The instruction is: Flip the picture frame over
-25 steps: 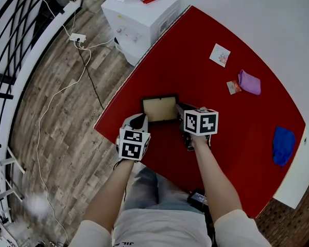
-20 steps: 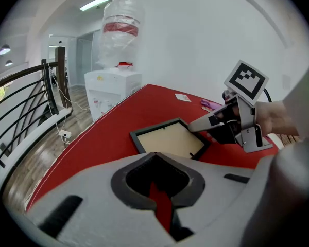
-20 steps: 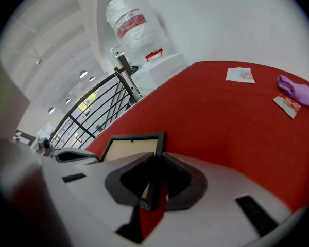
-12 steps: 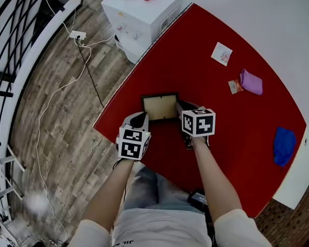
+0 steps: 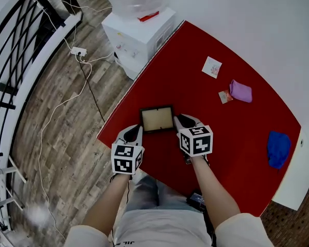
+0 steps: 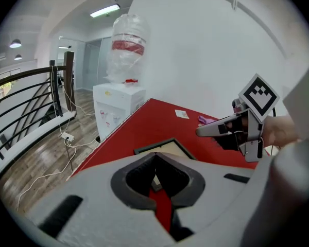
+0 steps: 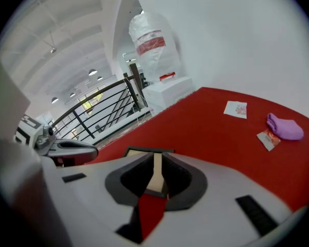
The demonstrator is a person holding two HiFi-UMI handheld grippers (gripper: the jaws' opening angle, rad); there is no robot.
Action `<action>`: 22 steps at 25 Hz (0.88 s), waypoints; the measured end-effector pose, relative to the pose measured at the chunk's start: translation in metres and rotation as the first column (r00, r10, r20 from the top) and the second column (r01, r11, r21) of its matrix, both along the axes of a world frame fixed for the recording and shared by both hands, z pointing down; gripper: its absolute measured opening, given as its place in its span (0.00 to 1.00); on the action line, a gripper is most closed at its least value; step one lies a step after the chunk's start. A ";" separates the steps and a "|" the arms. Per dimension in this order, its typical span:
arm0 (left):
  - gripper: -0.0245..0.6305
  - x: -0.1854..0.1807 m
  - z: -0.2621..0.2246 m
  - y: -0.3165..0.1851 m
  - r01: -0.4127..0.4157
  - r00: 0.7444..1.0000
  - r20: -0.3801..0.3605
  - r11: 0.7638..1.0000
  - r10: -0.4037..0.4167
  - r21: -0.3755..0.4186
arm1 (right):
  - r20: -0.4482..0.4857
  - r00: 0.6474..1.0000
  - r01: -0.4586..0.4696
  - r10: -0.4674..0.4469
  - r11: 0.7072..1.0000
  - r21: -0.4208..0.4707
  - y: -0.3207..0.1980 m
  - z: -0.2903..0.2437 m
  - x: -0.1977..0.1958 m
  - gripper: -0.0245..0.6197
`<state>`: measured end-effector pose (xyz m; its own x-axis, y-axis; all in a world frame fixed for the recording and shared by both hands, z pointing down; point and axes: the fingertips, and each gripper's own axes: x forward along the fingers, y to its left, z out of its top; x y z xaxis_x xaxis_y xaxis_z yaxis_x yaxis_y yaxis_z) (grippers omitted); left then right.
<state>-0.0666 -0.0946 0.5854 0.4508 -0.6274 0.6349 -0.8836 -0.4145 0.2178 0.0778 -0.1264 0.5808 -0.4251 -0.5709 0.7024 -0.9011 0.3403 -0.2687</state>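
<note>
The picture frame (image 5: 157,120), dark-rimmed with a beige panel facing up, lies flat on the red table (image 5: 221,133) near its left edge. It also shows in the left gripper view (image 6: 167,147) and in the right gripper view (image 7: 144,150). My left gripper (image 5: 135,129) hovers just short of the frame's near left corner, its jaws shut with nothing between them. The right gripper (image 5: 181,118) hangs beside the frame's right edge. A narrow gap is left between its jaws, and they hold nothing. Neither gripper touches the frame.
A white water dispenser (image 5: 139,22) stands on the floor past the table's far left edge. A white card (image 5: 212,67), a purple cloth (image 5: 241,91), a small packet (image 5: 225,96) and a blue cloth (image 5: 278,149) lie to the right. A railing (image 5: 10,60) runs at left.
Both grippers have lifted up and drawn back a little from the frame's sides. The frame stays flat on the table.
</note>
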 end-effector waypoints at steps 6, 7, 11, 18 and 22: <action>0.05 -0.006 -0.068 0.033 0.070 0.995 -0.076 0.997 -0.067 0.033 | -0.048 0.998 0.051 -0.046 0.994 0.097 0.043 -0.066 -0.009 0.05; 0.05 -0.007 -0.077 0.040 0.085 0.993 -0.090 0.996 -0.081 0.033 | -0.058 0.997 0.057 -0.051 0.992 0.110 0.052 -0.073 -0.012 0.05; 0.05 -0.007 -0.098 0.069 0.122 0.986 -0.120 0.992 -0.116 0.043 | -0.079 0.995 0.075 -0.065 0.989 0.131 0.087 -0.094 -0.020 0.05; 0.05 -0.013 -0.112 0.097 0.154 0.984 -0.099 0.984 -0.145 0.085 | -0.021 0.999 0.037 -0.035 0.987 0.158 0.116 -0.112 -0.032 0.05; 0.05 -0.006 -0.116 0.094 0.136 0.986 -0.105 0.986 -0.126 0.099 | -0.022 0.999 0.028 -0.025 0.984 0.177 0.116 -0.118 -0.035 0.05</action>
